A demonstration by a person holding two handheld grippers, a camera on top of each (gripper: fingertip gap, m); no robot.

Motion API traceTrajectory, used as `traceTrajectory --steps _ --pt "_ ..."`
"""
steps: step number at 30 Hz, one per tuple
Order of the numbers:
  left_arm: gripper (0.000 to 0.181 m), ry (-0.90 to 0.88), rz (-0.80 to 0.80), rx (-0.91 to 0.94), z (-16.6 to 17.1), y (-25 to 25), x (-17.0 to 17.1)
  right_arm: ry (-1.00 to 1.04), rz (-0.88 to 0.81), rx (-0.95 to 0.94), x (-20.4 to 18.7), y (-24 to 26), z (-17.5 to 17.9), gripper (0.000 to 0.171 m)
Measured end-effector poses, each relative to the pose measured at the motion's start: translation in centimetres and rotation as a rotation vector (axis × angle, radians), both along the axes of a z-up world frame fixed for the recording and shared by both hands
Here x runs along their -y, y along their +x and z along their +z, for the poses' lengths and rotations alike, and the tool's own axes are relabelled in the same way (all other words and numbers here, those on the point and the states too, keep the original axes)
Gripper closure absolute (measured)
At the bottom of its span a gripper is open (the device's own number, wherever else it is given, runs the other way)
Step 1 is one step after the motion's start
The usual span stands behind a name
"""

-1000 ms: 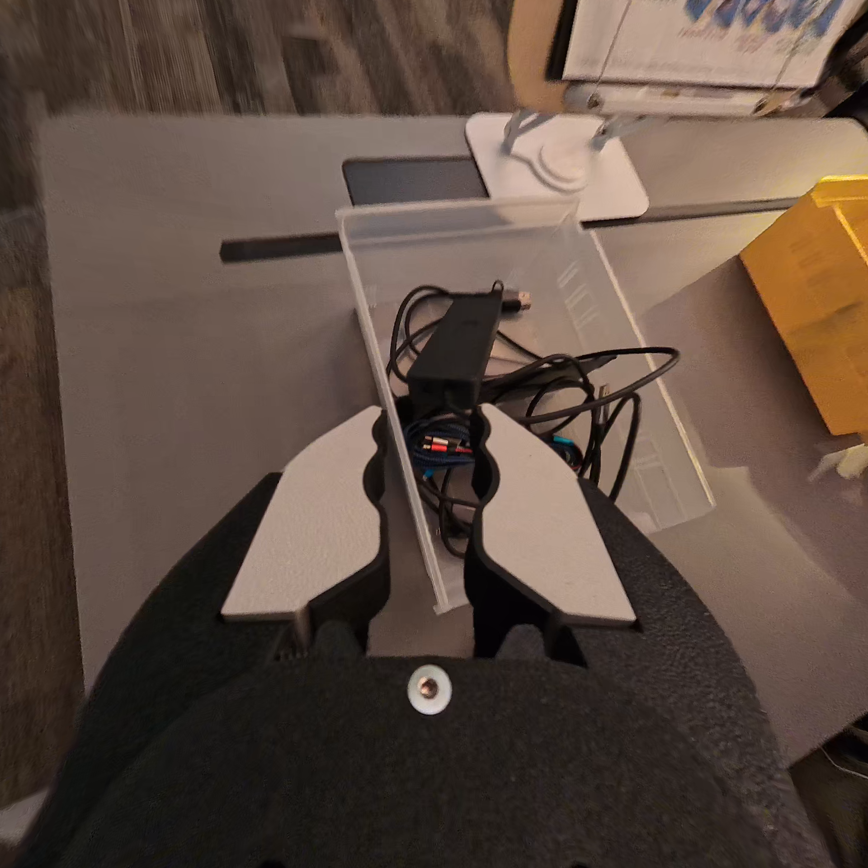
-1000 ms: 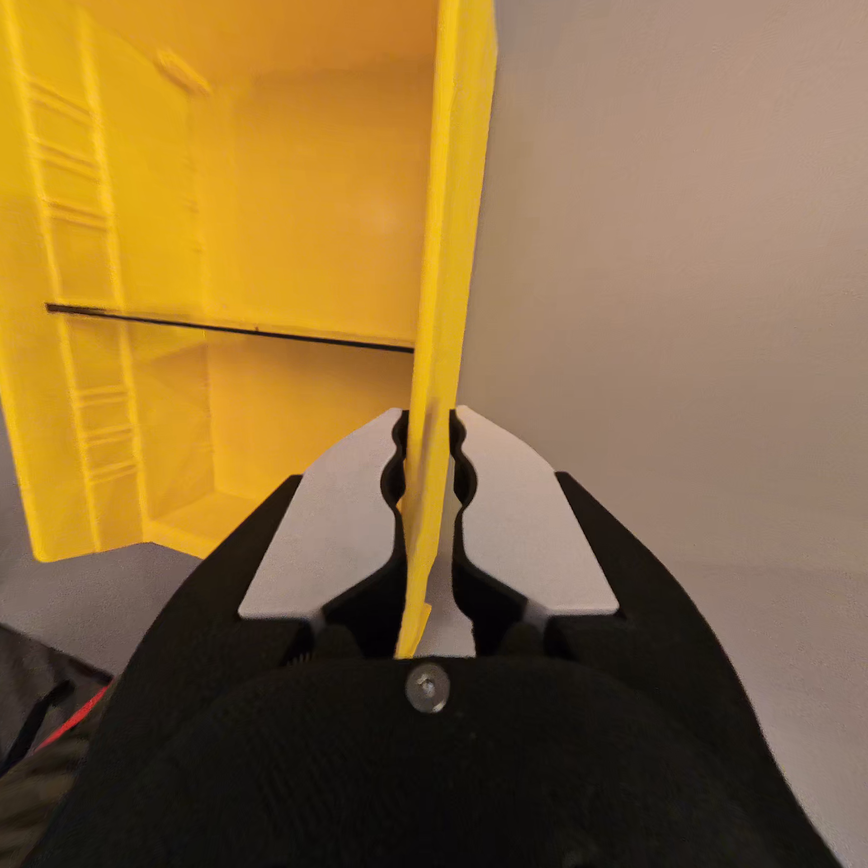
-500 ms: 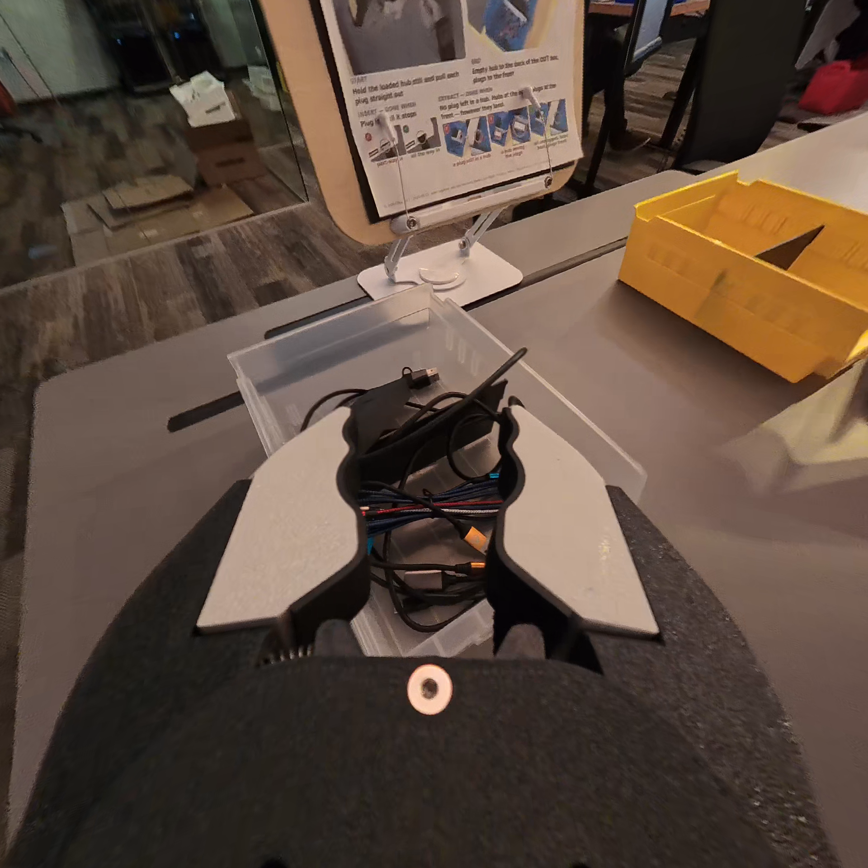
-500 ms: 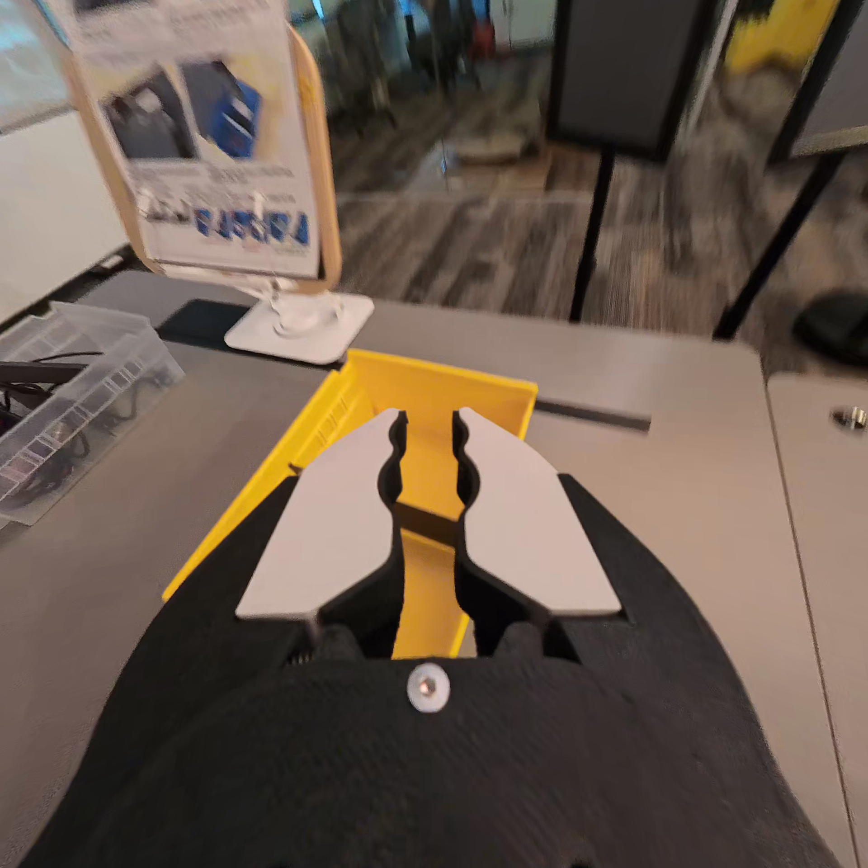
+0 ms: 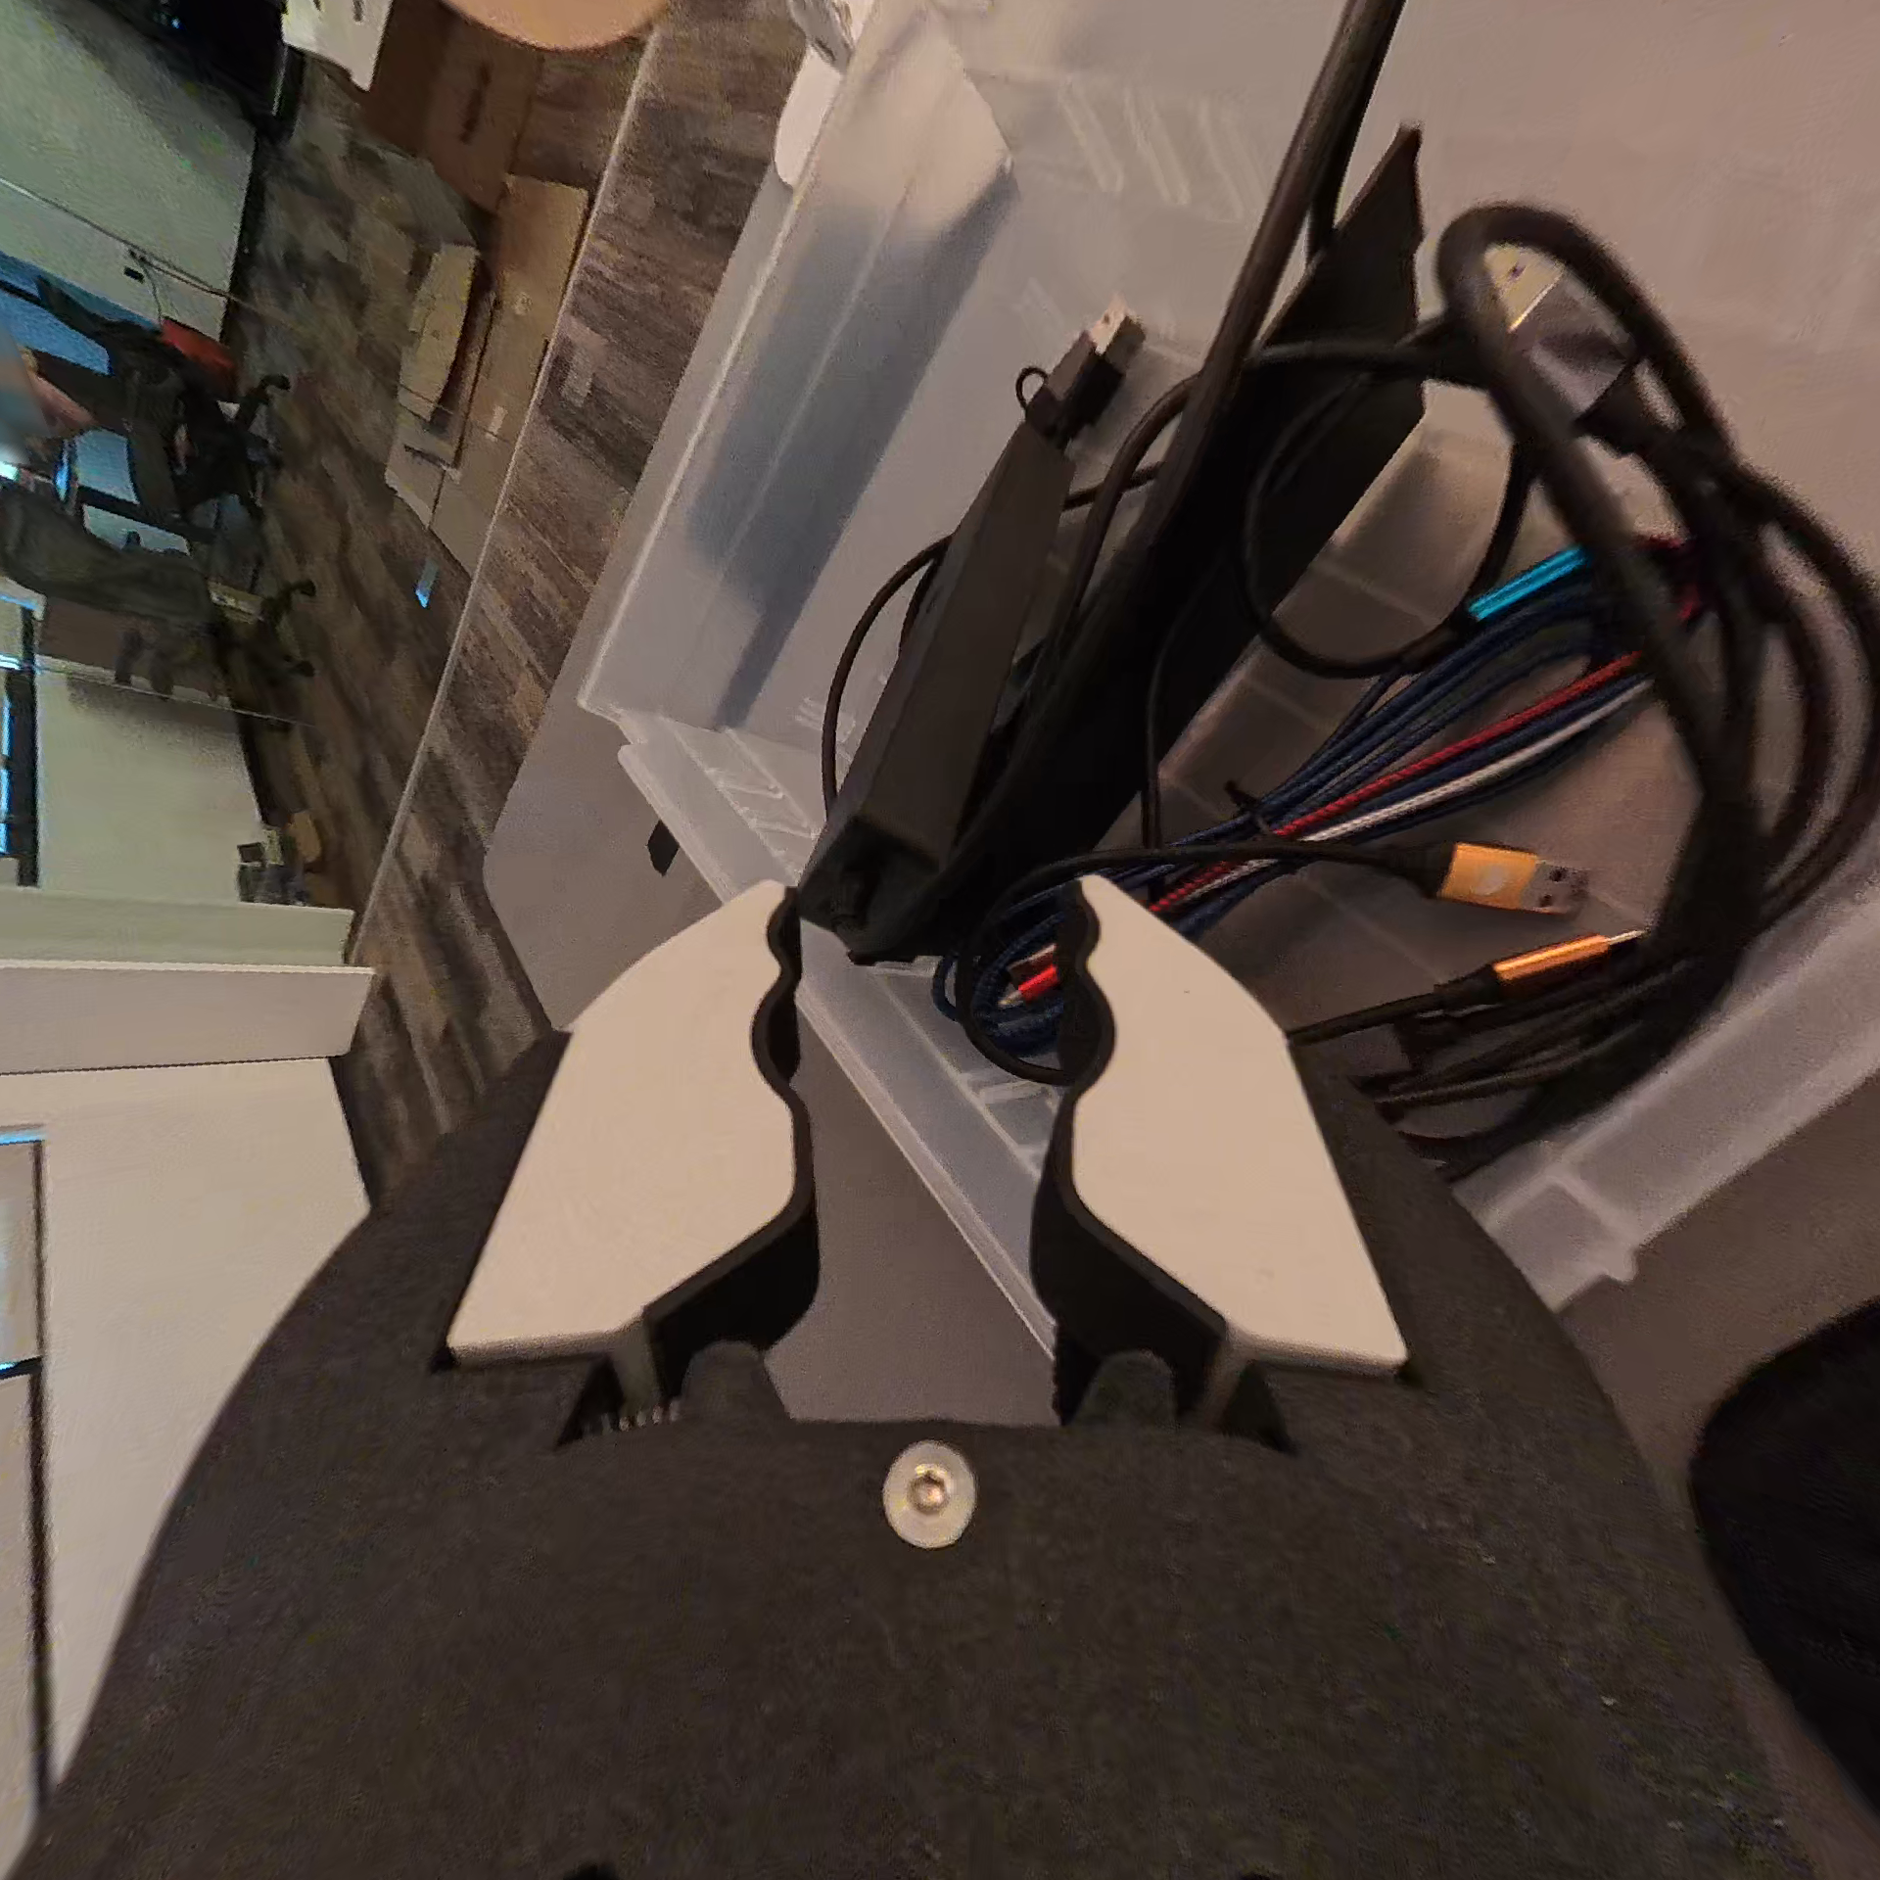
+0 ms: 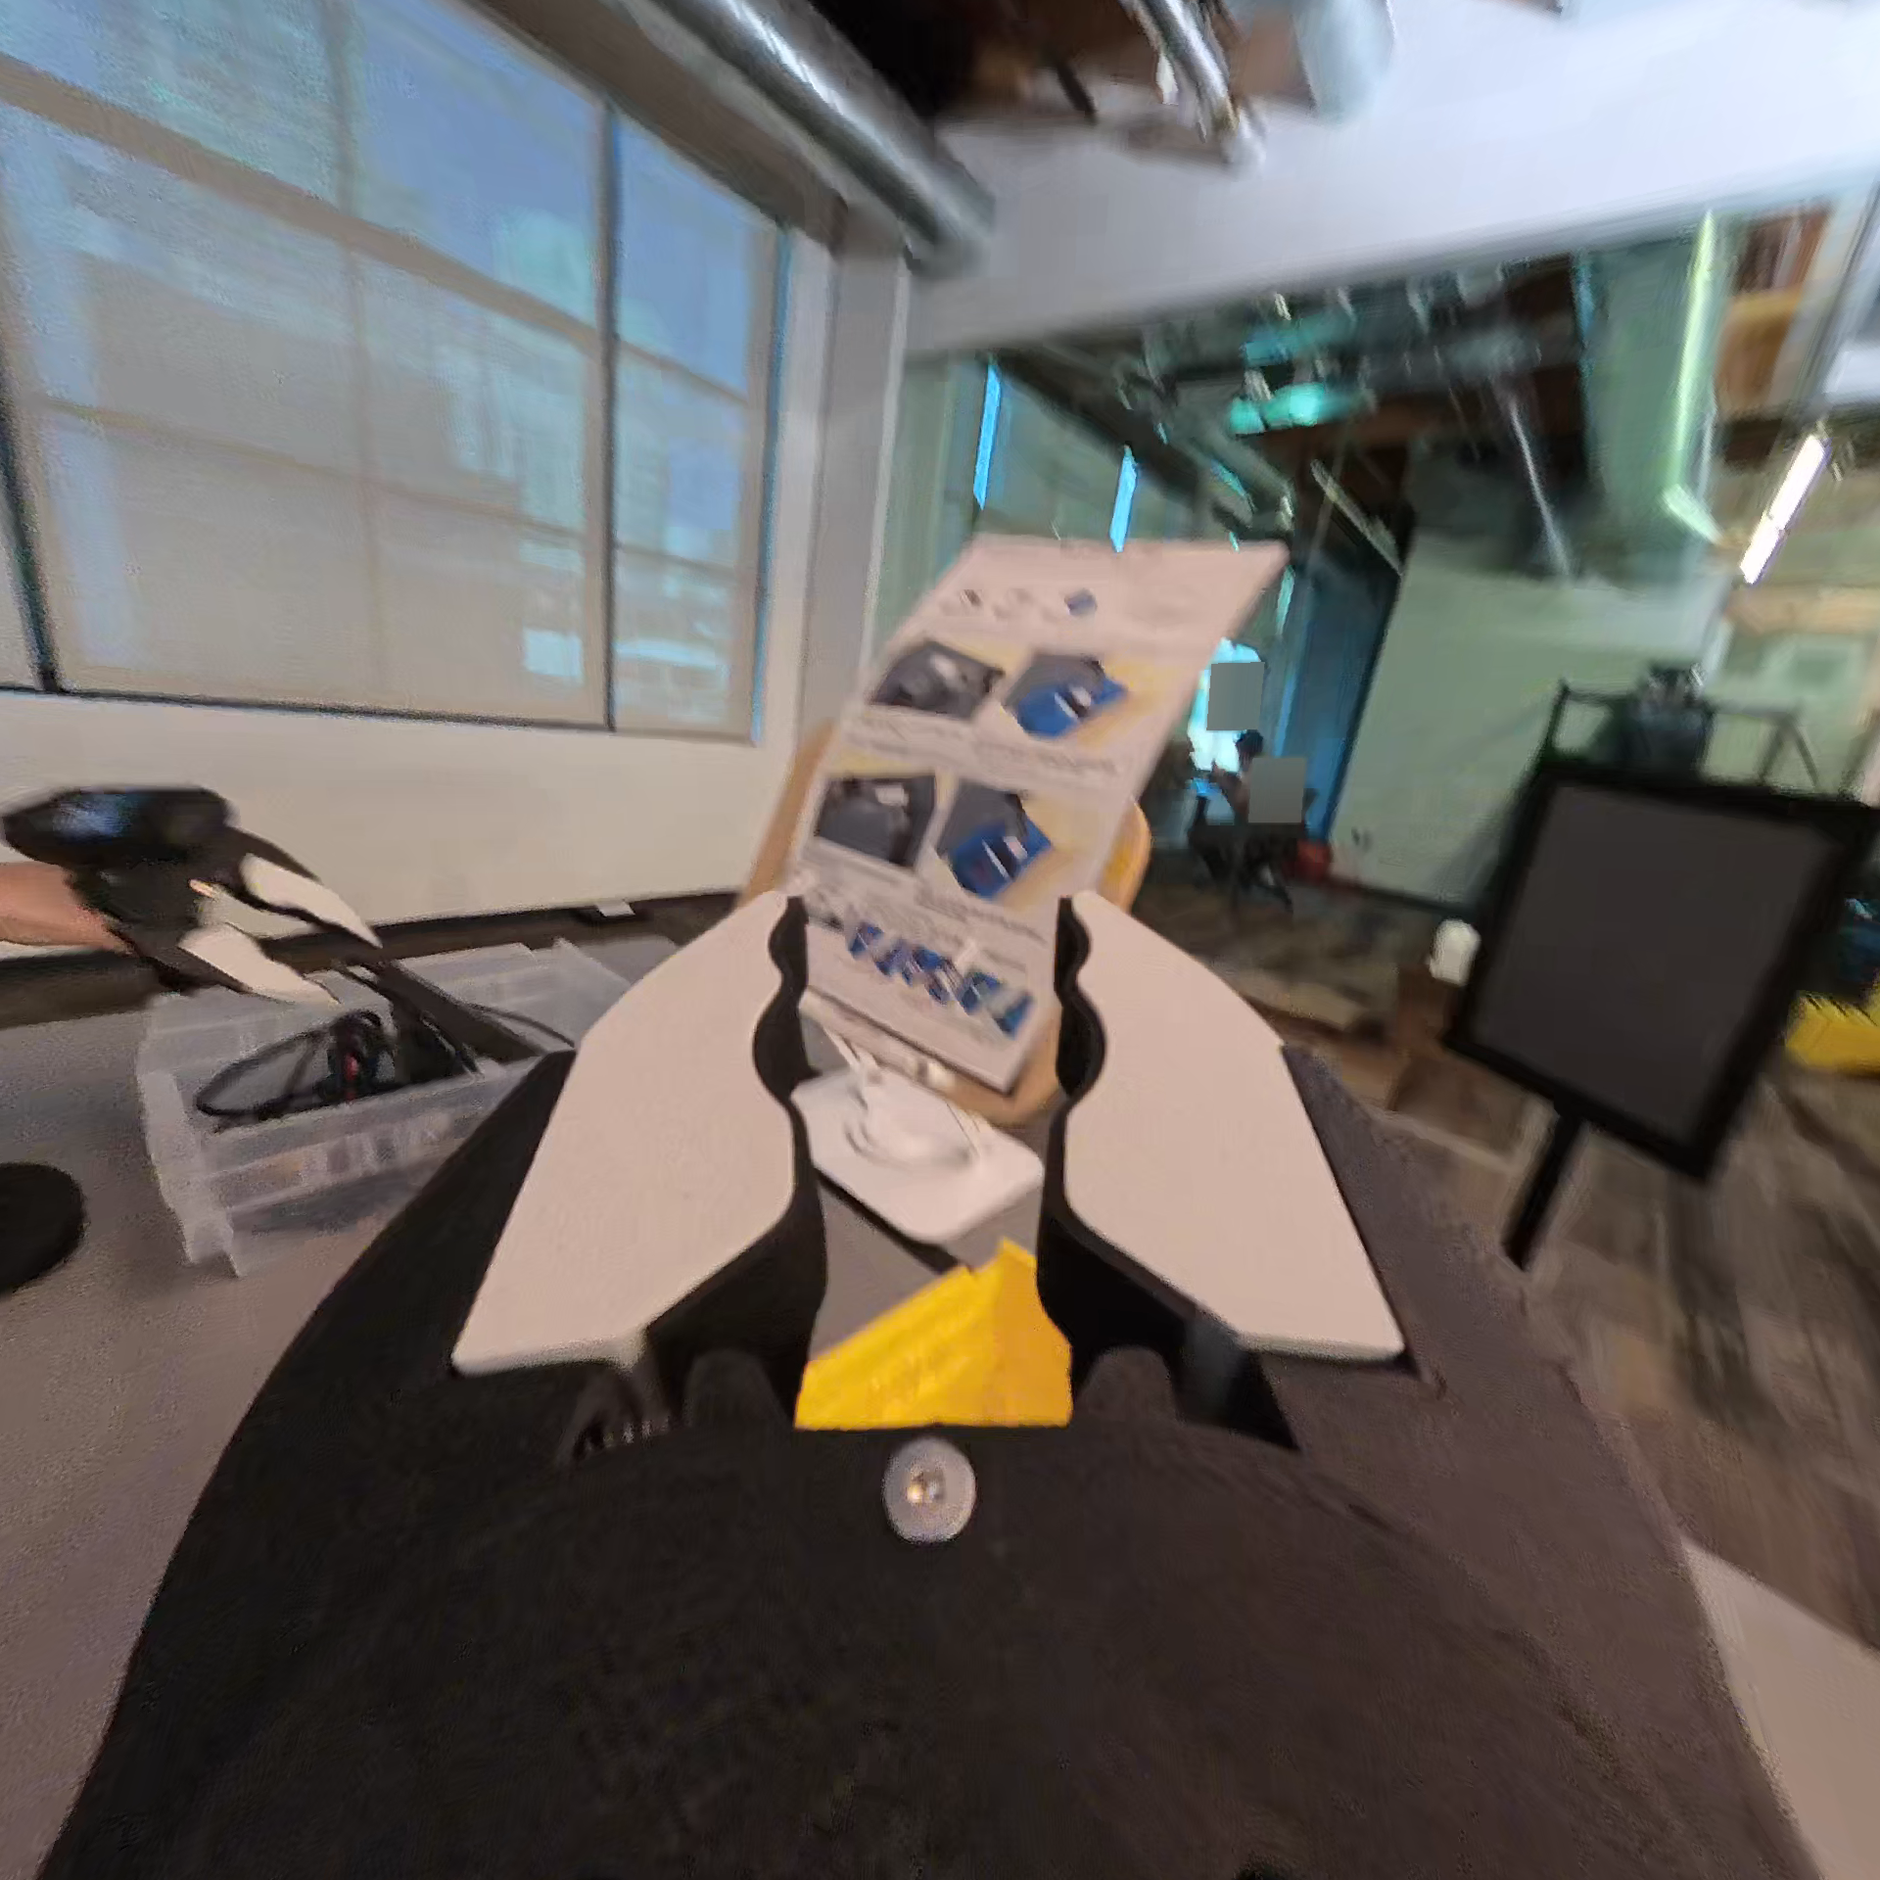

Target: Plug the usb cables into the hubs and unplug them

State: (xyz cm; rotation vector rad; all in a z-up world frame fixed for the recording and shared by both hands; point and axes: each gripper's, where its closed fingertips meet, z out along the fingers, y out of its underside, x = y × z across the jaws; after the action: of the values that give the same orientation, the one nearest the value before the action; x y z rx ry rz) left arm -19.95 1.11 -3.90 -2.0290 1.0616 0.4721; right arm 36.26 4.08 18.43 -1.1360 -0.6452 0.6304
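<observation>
Left gripper (image 5: 931, 921) is seen with fingers spread apart, nothing held, right over the clear bin (image 5: 1017, 1139) where the black hub (image 5: 946, 702) and usb cables (image 5: 1424, 814) are piled. Right gripper (image 6: 926, 941) is likewise spread wide and empty, raised above the yellow bin (image 6: 936, 1353).

In the clear plastic bin (image 5: 1017, 1129), a black hub (image 5: 946, 671) lies beside black, blue, red and white braided cables (image 5: 1424, 753) with orange plugs (image 5: 1506, 880); a yellow bin (image 6: 936, 1353) sits apart.
</observation>
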Motion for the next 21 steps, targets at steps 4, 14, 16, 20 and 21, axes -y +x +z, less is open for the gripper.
traceTrajectory --steps 4,14,16,20,21 --pt "0.142 -0.023 -0.029 -0.085 -0.8 -0.7 -1.7 0.126 0.123 -0.043 2.6 -2.6 1.9 0.124" --pt "0.148 -0.097 -0.09 -0.252 -2.9 -0.9 -3.7 0.149 0.048 0.103 1.6 -4.7 0.3 0.131" --pt "0.152 -0.104 -0.083 -0.235 -2.8 -1.0 -3.9 0.143 0.042 0.118 1.4 -4.8 0.0 0.132" --pt "0.153 -0.132 -0.075 -0.219 -2.7 -1.4 -3.9 0.132 0.034 0.165 1.0 -5.4 -0.6 0.132" --pt "0.153 -0.14 -0.071 -0.216 -2.6 -1.4 -3.9 0.126 0.035 0.179 0.9 -5.6 -0.9 0.132"
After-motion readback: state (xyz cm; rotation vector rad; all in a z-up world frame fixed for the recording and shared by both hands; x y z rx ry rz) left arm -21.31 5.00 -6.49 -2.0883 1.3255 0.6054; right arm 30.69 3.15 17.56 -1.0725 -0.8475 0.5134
